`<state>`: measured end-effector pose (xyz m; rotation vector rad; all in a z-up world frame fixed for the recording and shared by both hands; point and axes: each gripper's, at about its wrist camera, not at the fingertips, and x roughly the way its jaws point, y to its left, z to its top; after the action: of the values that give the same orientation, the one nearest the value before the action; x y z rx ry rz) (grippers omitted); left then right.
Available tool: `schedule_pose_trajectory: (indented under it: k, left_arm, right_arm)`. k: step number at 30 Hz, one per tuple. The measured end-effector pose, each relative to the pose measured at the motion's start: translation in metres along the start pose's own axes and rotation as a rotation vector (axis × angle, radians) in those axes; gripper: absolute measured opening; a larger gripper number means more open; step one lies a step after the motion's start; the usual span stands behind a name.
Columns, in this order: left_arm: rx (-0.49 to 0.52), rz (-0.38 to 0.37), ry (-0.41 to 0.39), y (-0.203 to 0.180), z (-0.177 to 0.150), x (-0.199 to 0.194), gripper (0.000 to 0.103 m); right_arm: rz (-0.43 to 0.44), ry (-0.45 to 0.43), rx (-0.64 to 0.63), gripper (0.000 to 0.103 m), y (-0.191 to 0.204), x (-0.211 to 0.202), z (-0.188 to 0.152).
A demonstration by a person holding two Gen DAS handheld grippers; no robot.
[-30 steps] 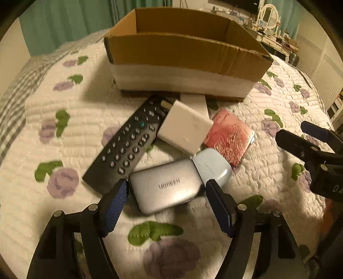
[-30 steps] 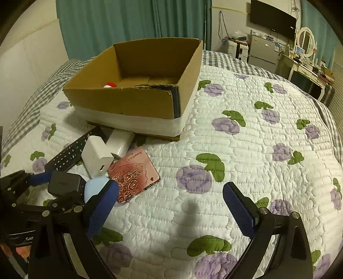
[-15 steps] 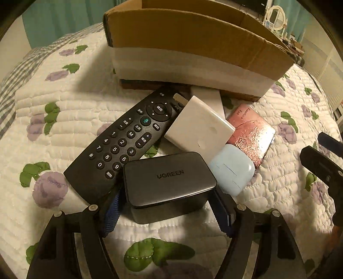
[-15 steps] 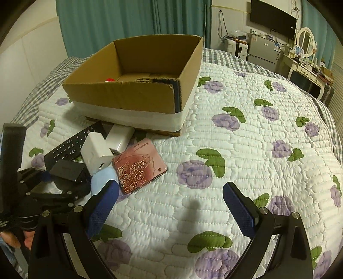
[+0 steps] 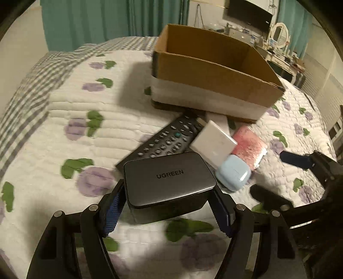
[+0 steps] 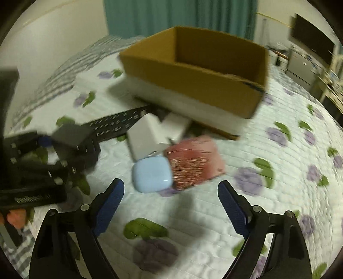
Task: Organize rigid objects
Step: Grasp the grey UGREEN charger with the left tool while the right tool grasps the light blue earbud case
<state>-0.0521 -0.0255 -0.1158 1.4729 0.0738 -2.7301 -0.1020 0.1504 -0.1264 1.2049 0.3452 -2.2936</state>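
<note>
My left gripper (image 5: 169, 206) is shut on a grey UGREEN charger (image 5: 168, 182) and holds it above the quilt; it also shows in the right wrist view (image 6: 72, 137). Beyond it lie a black remote (image 5: 165, 141), a white adapter (image 5: 213, 146), a light blue earbud case (image 5: 233, 175) and a pink card holder (image 5: 249, 148). An open cardboard box (image 5: 212, 85) stands behind them. My right gripper (image 6: 171, 203) is open and empty, just in front of the blue case (image 6: 152, 173) and the pink holder (image 6: 193, 165).
Everything lies on a bed with a white floral quilt (image 5: 64, 120). A second white block (image 6: 175, 126) sits against the box (image 6: 193, 85). Teal curtains (image 5: 111, 19) and a dresser (image 5: 278, 43) stand at the back.
My left gripper closed on the grey charger and lifted it off the quilt. My right gripper swung left toward the blue case and pink holder.
</note>
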Motion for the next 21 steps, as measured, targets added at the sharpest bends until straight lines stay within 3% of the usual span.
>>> schedule_pose_trajectory:
  k: [6, 14, 21]
  left_arm:
    - [-0.020, 0.000, 0.007, 0.012, 0.001, 0.003, 0.075]
    - [-0.024, 0.000, 0.024, 0.014, -0.003, 0.007, 0.075]
    - [-0.024, -0.023, 0.008, 0.013, -0.004, -0.003, 0.074]
  right_arm:
    - [0.039, 0.096, -0.035, 0.054, 0.017, 0.038, 0.009]
    - [0.043, 0.148, -0.044, 0.054, 0.029, 0.067, 0.013]
    - [0.023, 0.111, -0.026, 0.053, 0.029, 0.059, 0.013]
